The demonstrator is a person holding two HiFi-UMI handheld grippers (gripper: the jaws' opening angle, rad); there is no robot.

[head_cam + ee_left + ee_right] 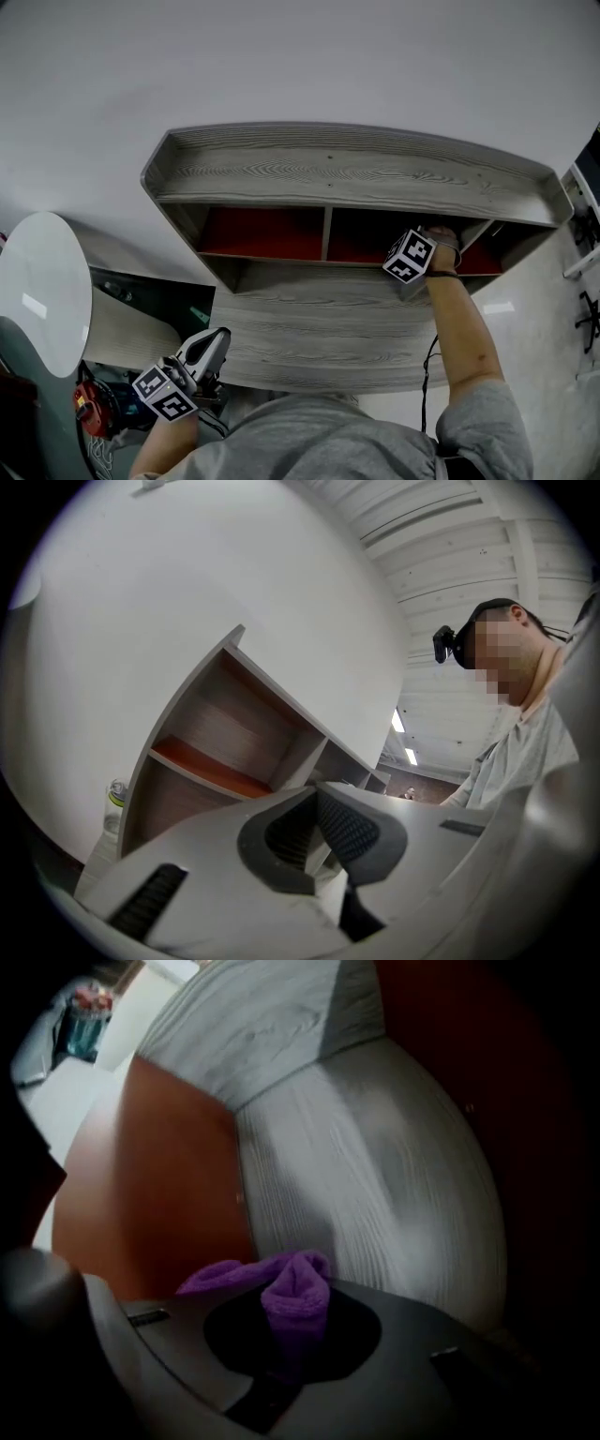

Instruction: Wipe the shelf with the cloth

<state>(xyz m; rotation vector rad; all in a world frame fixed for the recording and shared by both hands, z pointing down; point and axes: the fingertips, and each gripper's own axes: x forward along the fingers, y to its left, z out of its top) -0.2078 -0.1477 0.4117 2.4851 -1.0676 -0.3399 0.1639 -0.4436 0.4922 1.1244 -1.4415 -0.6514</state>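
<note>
Cloth (295, 1296), purple and bunched, is clamped between the jaws of the right gripper (292, 1327). A fold sticks out ahead of the tips, probably so that the fabric meets the wood before the gripper does. The gripper is deep inside a red-backed compartment (169, 1194) of the shelf (347, 173), facing a grey wood-grain panel. I cannot tell whether the cloth touches that panel. The wipe seems to be under way in this compartment.

The neighbouring compartment (262, 234) to the left looks empty, and the one being worked in shows only the gripper and cloth.

The left gripper (214, 339) hangs low and well clear of the shelf, apparently just kept out of the way. Its jaws are closed with nothing between them.
</note>
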